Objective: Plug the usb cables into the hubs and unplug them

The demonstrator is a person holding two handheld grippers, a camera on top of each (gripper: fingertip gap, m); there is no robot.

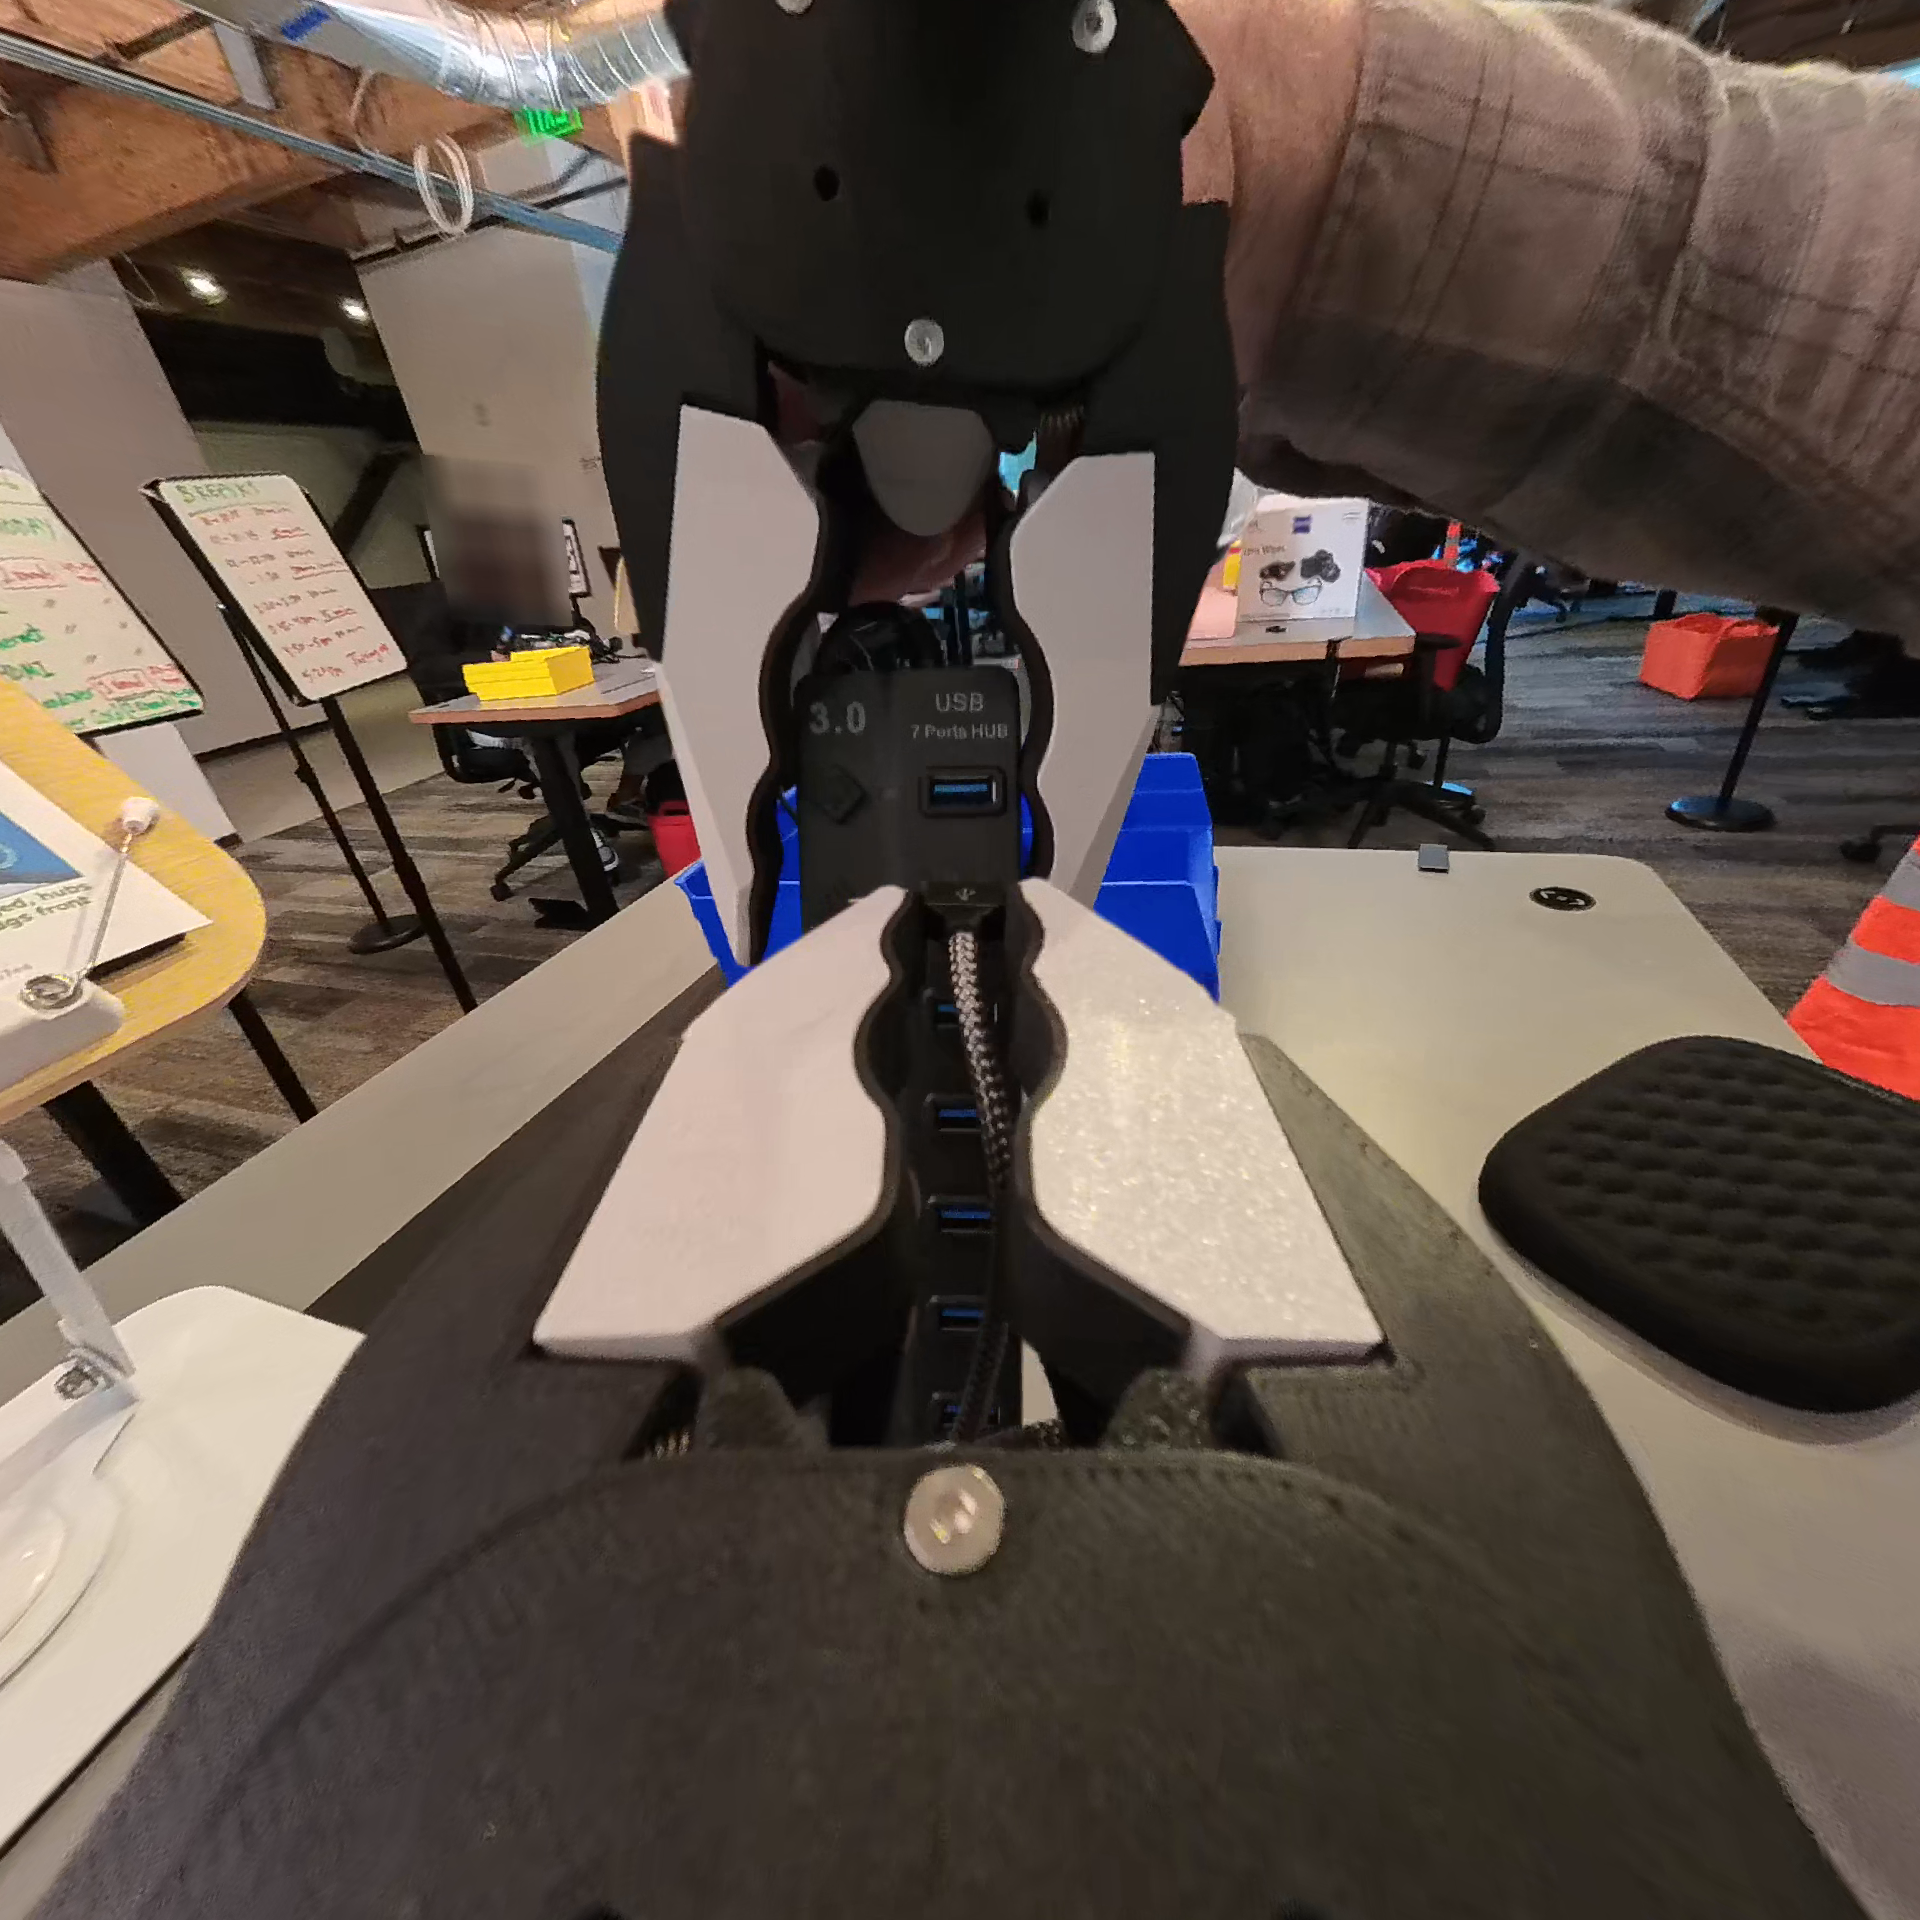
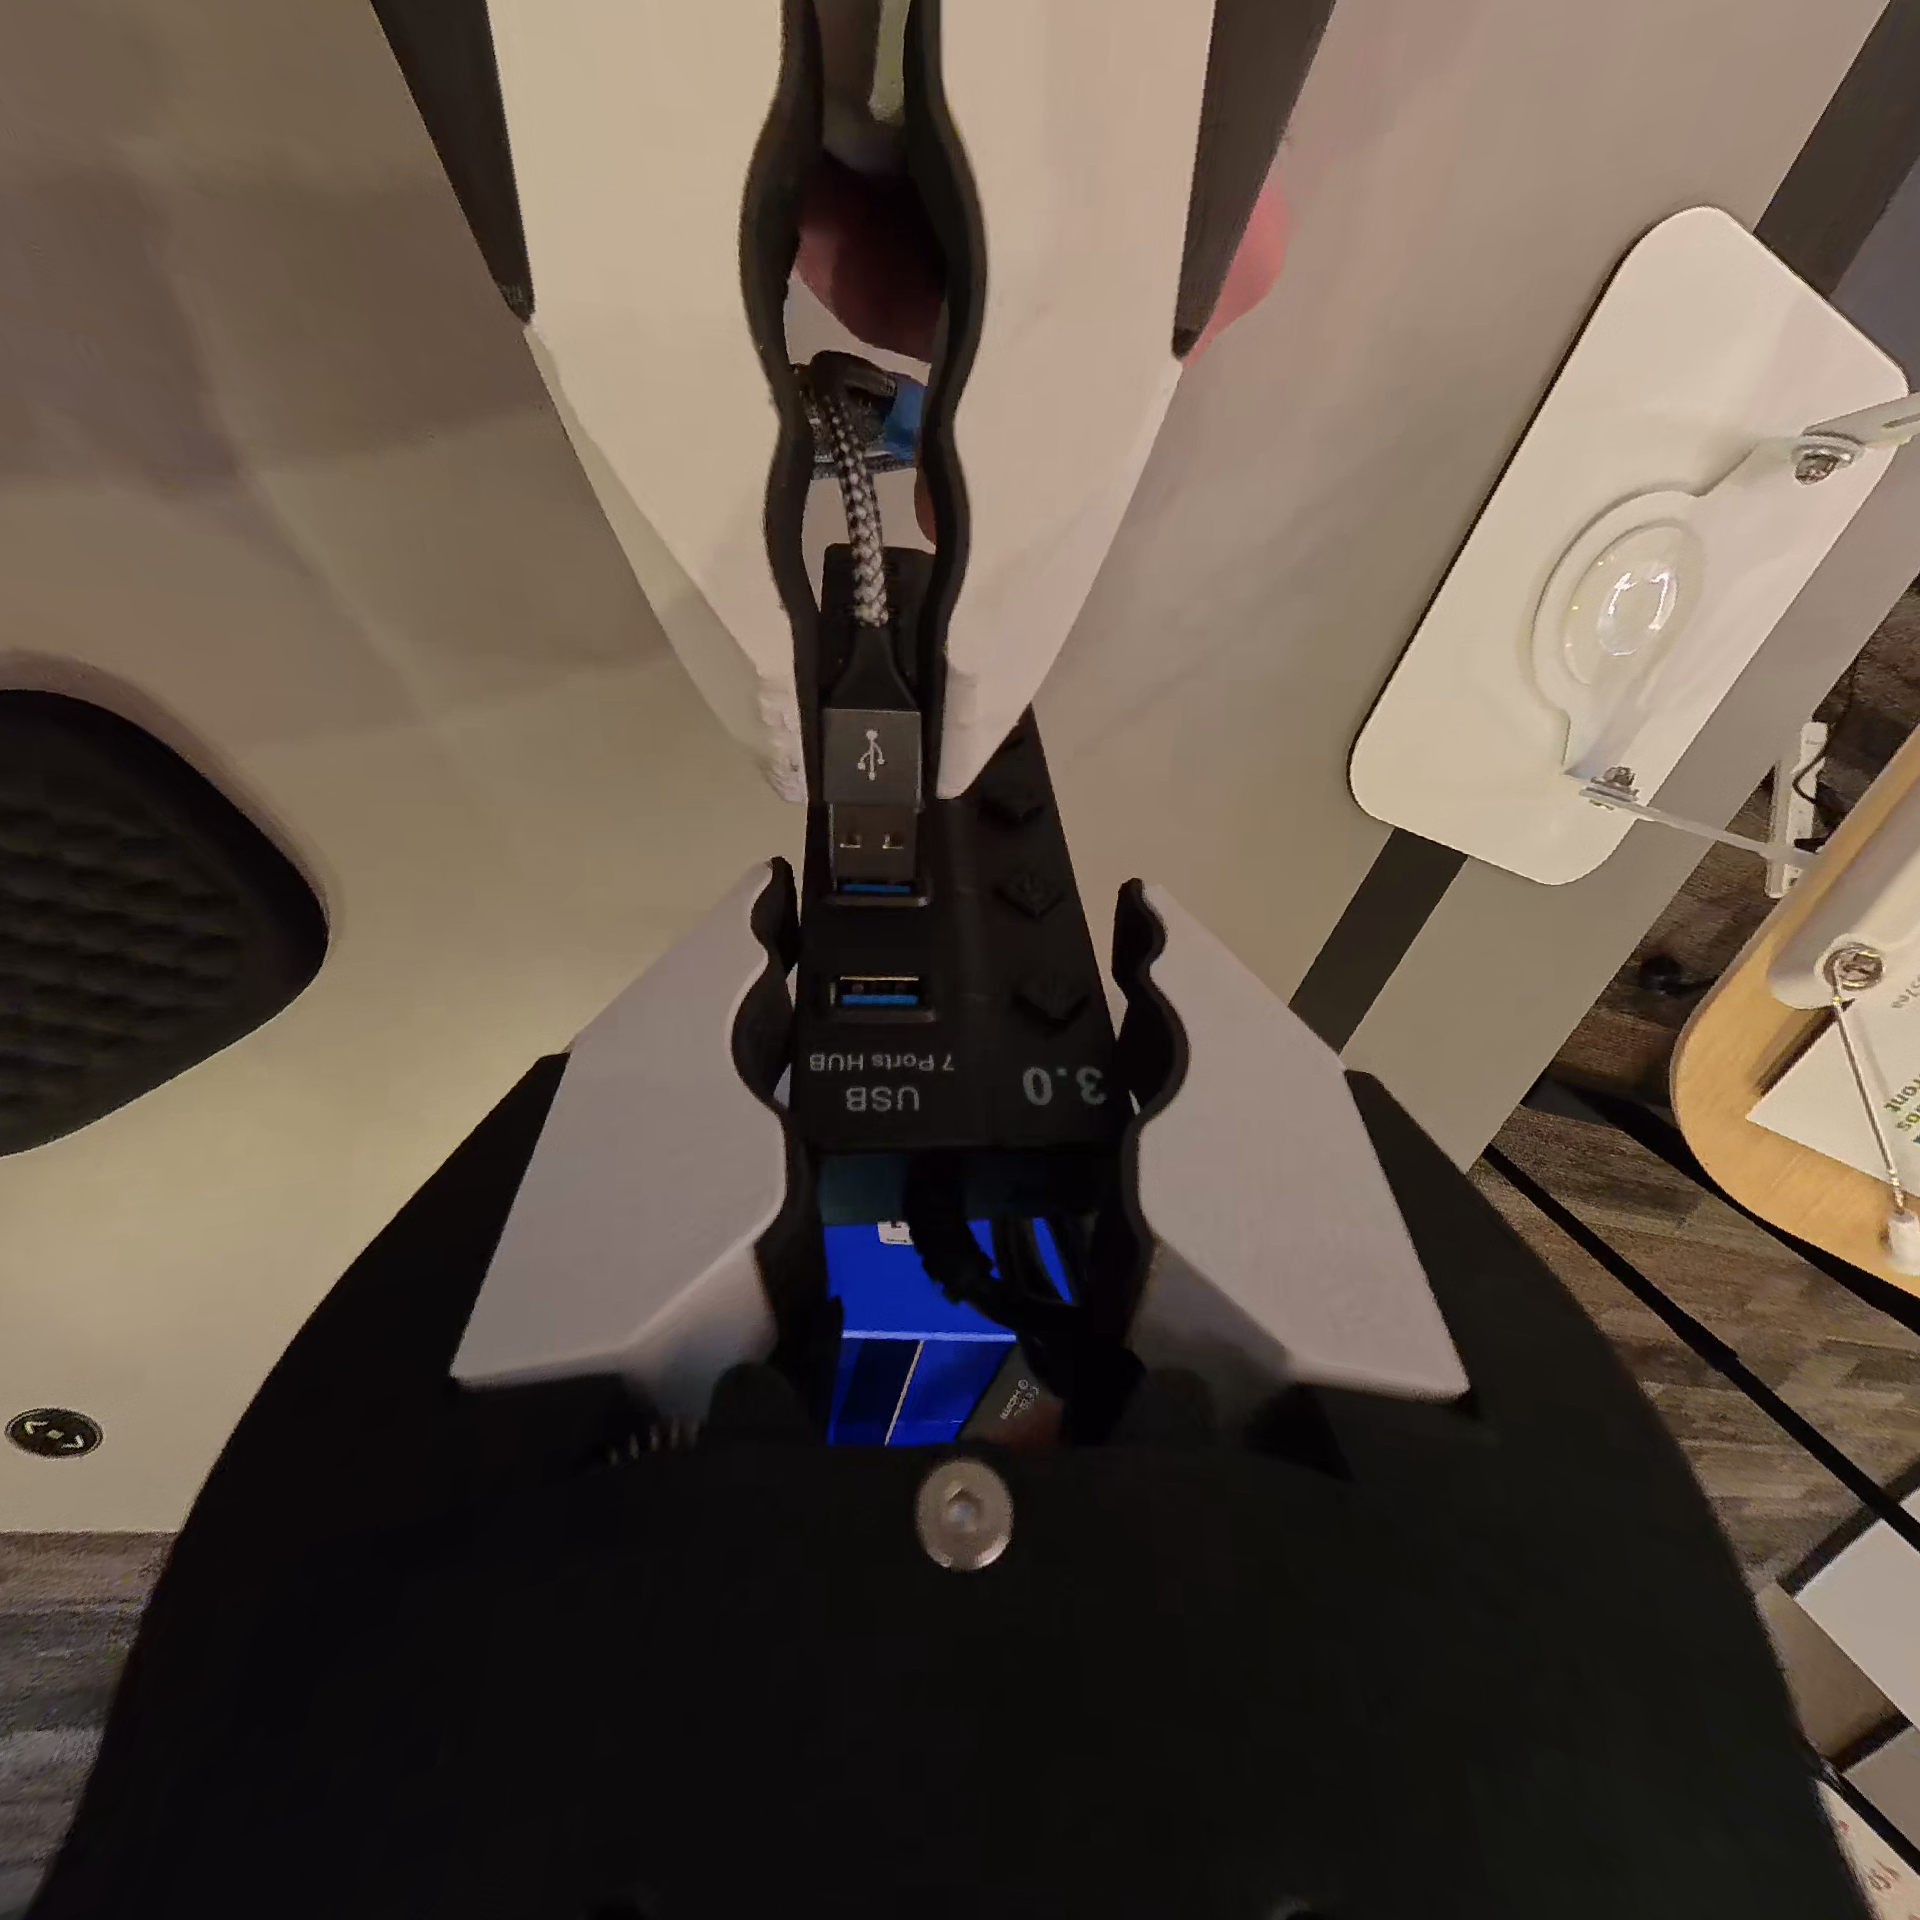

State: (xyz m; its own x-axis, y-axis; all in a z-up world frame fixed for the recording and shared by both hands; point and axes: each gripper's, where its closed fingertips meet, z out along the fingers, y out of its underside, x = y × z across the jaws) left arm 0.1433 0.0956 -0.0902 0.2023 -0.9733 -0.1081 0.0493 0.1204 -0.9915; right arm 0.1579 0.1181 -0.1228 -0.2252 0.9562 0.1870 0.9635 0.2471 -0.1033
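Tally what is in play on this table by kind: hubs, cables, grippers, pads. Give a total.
USB hub: 1
braided USB cable: 1
grippers: 2, the left gripper shut on the cable's plug and the right gripper shut on the hub
black padded rest: 1
Total: 5

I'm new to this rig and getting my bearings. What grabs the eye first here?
Two sets of tongs meet nose to nose over a black hub: the right tongs clamp its end. The left tongs pinch a braided cable, its plug at the second port, metal still showing. A blue bin sits behind.
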